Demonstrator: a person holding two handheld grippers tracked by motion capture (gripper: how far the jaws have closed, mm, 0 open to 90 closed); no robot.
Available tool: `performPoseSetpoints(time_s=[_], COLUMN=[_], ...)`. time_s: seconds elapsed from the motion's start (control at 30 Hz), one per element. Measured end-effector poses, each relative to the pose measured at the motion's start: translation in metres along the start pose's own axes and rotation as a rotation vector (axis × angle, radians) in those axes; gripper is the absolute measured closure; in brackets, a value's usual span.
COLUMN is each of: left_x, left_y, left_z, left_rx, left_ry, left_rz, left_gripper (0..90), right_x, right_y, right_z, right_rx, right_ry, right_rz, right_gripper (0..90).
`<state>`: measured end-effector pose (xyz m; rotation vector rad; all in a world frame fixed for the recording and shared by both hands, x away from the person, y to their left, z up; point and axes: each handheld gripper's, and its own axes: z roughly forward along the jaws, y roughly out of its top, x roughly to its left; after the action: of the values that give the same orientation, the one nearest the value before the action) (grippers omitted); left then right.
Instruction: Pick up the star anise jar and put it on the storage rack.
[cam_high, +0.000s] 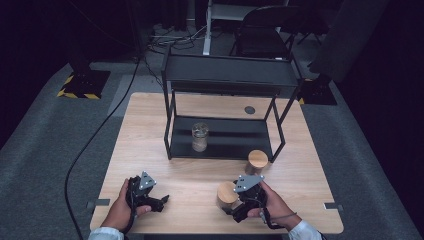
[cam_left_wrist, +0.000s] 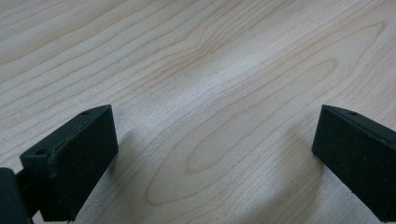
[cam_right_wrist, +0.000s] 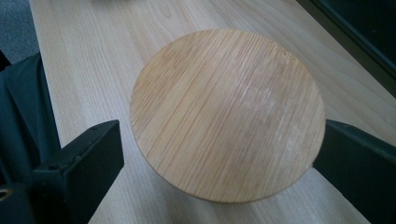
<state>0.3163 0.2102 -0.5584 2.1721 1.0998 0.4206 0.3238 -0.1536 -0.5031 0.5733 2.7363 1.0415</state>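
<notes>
One bamboo lid between right hand-held gripper jaws

Matt striped bamboo lid, smooth pale wood-grain table, matt black tongs.

A wood-lidded jar is seen just beyond the right claw and slightly to its right. It is stood on the table, close by the front right leg of a black two-tier shelf. A glass jar is set upright on the shelf's lower tier, farther ahead of the left claw and to its right. A dark round grommet is found in the table well beyond the right claw. A black cable is laid over the grey floor, well left of the left claw. A yellow-and-black striped base and a chair are placed far beyond both.
</notes>
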Motion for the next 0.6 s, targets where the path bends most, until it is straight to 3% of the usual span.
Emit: performPoseSetpoints(time_s=[0.4,0.6], left_x=[0.0,0.0], left_y=[0.0,0.0], left_z=[0.0,0.0], left_rx=[0.0,-0.001], left_ry=[0.0,0.0], left_rz=[0.0,0.0], left_gripper=[0.0,0.0], right_x=[0.0024,-0.0001], right_y=[0.006,0.0085], right_z=[0.0058,0.0073], right_rx=[0.016,0.026], right_ry=[0.006,0.01], right_rz=[0.003,0.023], right_gripper=[4.4,12.9])
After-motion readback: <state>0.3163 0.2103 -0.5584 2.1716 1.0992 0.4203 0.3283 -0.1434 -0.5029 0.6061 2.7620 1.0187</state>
